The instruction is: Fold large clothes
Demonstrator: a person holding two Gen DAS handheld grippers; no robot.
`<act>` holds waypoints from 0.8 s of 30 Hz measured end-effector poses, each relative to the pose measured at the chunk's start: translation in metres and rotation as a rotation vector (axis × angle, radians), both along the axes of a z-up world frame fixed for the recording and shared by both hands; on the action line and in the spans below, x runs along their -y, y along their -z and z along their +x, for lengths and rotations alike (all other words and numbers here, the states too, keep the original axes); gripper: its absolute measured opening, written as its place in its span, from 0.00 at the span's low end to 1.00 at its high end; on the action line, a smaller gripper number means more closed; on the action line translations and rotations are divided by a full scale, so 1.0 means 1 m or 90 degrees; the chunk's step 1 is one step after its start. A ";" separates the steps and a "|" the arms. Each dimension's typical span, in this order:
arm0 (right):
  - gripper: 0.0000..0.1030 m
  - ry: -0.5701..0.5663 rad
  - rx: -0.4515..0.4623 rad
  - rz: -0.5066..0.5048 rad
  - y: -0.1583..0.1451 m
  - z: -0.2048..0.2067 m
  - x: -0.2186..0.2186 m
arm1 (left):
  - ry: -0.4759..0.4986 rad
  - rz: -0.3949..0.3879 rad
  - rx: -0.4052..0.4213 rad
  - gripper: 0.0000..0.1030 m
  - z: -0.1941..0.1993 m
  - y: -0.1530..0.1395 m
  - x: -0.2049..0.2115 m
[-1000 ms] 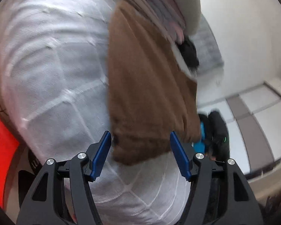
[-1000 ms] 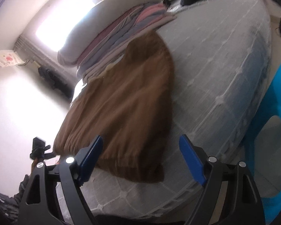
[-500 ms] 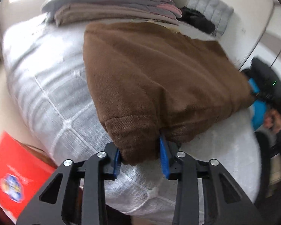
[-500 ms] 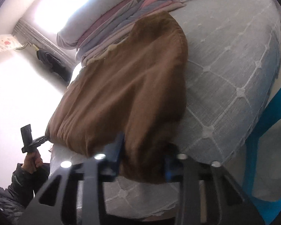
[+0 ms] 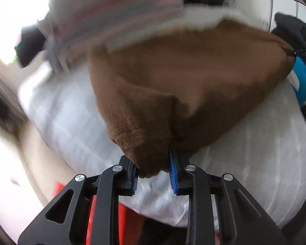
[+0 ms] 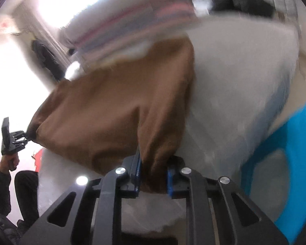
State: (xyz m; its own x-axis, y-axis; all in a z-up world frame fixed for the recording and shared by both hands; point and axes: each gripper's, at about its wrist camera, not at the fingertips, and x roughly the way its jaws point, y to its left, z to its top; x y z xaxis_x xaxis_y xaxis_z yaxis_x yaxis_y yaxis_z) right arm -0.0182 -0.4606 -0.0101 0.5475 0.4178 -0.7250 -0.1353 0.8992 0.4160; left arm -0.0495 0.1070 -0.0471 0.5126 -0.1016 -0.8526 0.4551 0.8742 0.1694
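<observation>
A large brown garment (image 5: 193, 77) lies across a white quilted bed (image 5: 255, 153). My left gripper (image 5: 153, 173) is shut on the garment's near left corner and holds it raised off the bed. My right gripper (image 6: 152, 177) is shut on the garment's (image 6: 116, 112) near right corner, also lifted. The cloth hangs stretched between the two grippers. The left gripper also shows in the right wrist view (image 6: 16, 136), at the far left, gripping the other corner. Both views are blurred by motion.
A stack of folded clothes (image 5: 116, 18) and a pillow sit at the head of the bed, with a dark garment (image 6: 242, 4) beyond. A blue plastic stool (image 6: 285, 143) stands at the bed's right. A red box (image 5: 104, 214) sits below the bed's edge.
Both grippers closed on the garment's near corners about half a second ago. Since then they have lifted the corners off the bed, and the cloth now hangs taut between them.
</observation>
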 end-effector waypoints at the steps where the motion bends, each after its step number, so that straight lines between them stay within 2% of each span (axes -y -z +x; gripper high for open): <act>1: 0.19 0.004 -0.024 0.015 0.017 -0.001 0.001 | -0.008 -0.026 -0.033 0.23 0.003 0.018 -0.008; 2: 0.19 0.013 -0.023 0.040 0.021 -0.003 0.003 | -0.021 -0.059 -0.033 0.23 0.003 0.021 -0.014; 4: 0.19 0.029 0.023 0.090 -0.002 -0.013 0.010 | -0.055 -0.121 -0.016 0.23 0.000 0.003 -0.026; 6: 0.19 0.019 0.053 0.066 -0.029 -0.016 0.007 | -0.042 -0.109 0.008 0.23 -0.006 -0.015 -0.023; 8: 0.19 0.009 0.049 0.036 -0.036 -0.011 0.005 | -0.036 -0.097 0.004 0.23 -0.006 -0.019 -0.021; 10: 0.19 0.008 0.004 0.005 -0.009 -0.005 0.002 | -0.039 -0.095 -0.037 0.23 -0.001 -0.002 -0.023; 12: 0.21 0.009 -0.057 0.025 0.031 -0.006 0.001 | -0.053 -0.120 -0.079 0.27 0.009 0.016 -0.023; 13: 0.24 0.022 -0.059 0.046 0.039 -0.012 0.004 | -0.062 -0.147 -0.092 0.29 0.009 0.016 -0.030; 15: 0.43 0.052 -0.052 0.070 0.039 -0.019 0.014 | -0.079 -0.210 -0.121 0.35 0.008 0.010 -0.047; 16: 0.48 0.059 -0.047 0.060 0.034 -0.022 0.016 | -0.085 -0.229 -0.127 0.35 0.006 0.008 -0.057; 17: 0.52 0.068 -0.041 0.043 0.027 -0.025 0.016 | -0.091 -0.238 -0.122 0.37 0.001 0.003 -0.066; 20: 0.55 0.094 0.011 -0.029 -0.010 -0.034 0.012 | -0.163 -0.211 -0.070 0.38 -0.005 -0.017 -0.101; 21: 0.61 0.100 0.055 -0.043 -0.030 -0.035 0.005 | -0.190 -0.229 -0.046 0.38 -0.007 -0.027 -0.112; 22: 0.65 0.107 0.079 -0.046 -0.041 -0.036 -0.002 | -0.200 -0.268 -0.022 0.38 -0.007 -0.040 -0.118; 23: 0.71 0.115 0.106 -0.050 -0.052 -0.033 -0.006 | -0.196 -0.288 -0.009 0.38 -0.008 -0.046 -0.117; 24: 0.72 0.110 0.132 -0.041 -0.060 -0.030 -0.014 | -0.172 -0.318 0.012 0.39 -0.011 -0.055 -0.107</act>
State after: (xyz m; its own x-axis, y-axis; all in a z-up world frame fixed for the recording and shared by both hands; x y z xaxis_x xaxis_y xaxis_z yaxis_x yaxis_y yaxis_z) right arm -0.0486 -0.4469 0.0500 0.7465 0.2619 -0.6117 -0.0542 0.9402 0.3364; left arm -0.0601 0.2144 0.0084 0.5916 -0.3535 -0.7246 0.2049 0.9352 -0.2889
